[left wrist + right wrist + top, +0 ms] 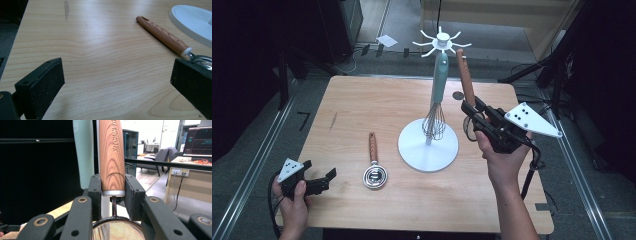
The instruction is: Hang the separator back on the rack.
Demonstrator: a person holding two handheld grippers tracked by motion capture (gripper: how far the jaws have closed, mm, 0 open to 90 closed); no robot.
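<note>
At the desk's (362, 100) near left corner the left gripper (323, 180) rests low with its jaws spread wide, nothing between them. Just beyond it lies a wood-handled scoop (373, 165), its metal head toward the person; the left gripper view shows the handle's grain and white collar (186, 51) close up. Mid-desk stands a white hanging rack (428, 145), with 1 teal-handled whisk (438, 95) hanging from its top spokes. On the right, the right gripper (474, 112) is clamped on a wood-handled strainer (465, 75), handle upright near the spokes. The right gripper view shows its mesh bowl (117, 230) and lettering on the handle.
</note>
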